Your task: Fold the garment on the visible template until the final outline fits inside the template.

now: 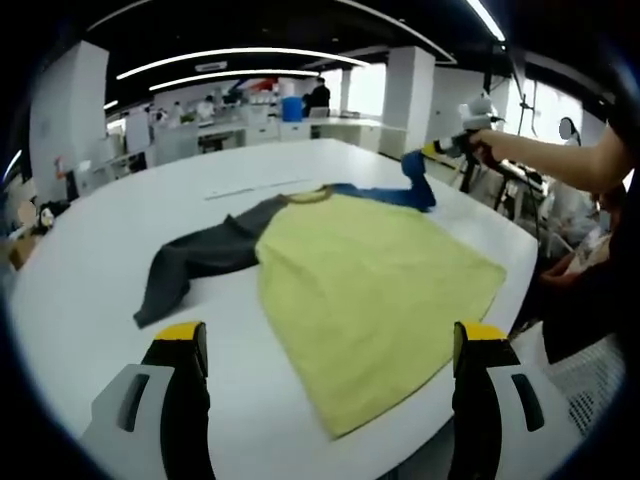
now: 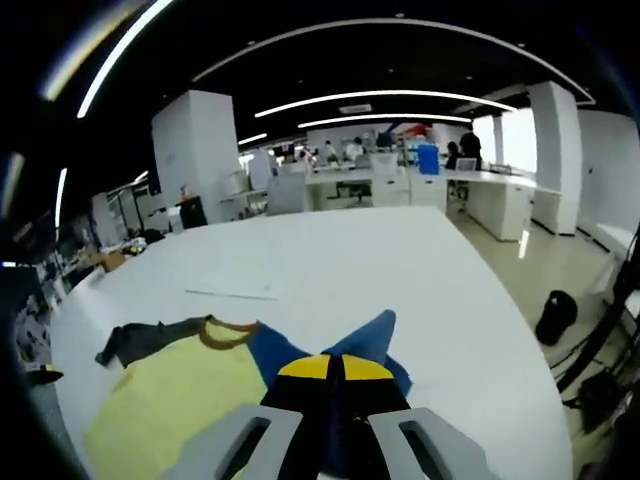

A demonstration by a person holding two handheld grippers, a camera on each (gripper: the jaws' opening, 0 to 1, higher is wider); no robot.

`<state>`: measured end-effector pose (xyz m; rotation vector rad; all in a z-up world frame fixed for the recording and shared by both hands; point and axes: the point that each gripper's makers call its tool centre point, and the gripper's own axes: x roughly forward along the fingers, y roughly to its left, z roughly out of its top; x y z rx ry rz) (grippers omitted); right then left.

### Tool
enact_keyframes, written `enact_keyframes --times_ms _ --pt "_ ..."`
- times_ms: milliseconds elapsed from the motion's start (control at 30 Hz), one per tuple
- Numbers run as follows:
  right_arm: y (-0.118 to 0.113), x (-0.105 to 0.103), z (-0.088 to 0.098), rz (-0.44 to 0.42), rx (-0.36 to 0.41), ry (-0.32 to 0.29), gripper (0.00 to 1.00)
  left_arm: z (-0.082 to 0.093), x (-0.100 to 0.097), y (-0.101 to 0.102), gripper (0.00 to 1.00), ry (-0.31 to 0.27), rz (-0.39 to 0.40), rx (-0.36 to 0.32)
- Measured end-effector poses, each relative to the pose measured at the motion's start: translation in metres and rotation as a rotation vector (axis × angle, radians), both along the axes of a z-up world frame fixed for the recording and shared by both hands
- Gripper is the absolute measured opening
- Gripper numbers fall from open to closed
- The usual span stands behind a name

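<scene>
yellow cloth makes up the body of the shirt [image 1: 375, 290], which lies flat on the white table [image 1: 90, 260] with a grey sleeve [image 1: 195, 262] spread out. the right gripper [image 2: 335, 368] has its jaws pressed together on the blue sleeve [image 2: 365, 345], lifting it. the left gripper [image 1: 330, 345] hovers with jaws wide apart. behind stand desks [image 2: 400, 185], white pillars [image 2: 195, 150] and long ceiling lights [image 2: 385, 100].

A broad white table [image 1: 90, 250] with a rounded edge; a yellow shirt [image 1: 370, 290] lies spread flat on it, grey sleeve left, blue sleeve far right.
</scene>
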<state>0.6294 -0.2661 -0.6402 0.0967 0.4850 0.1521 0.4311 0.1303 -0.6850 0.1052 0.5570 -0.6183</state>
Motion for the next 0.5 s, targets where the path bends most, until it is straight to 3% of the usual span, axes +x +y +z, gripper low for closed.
enact_keyframes --times_ms 133,500 --pt "0.014 0.004 0.001 0.020 0.004 0.001 0.00 0.005 0.004 0.004 0.99 -0.031 0.017 0.017" --pt "0.055 0.012 0.003 0.065 0.059 -0.003 0.00 0.003 0.002 0.013 0.99 -0.028 0.043 0.026"
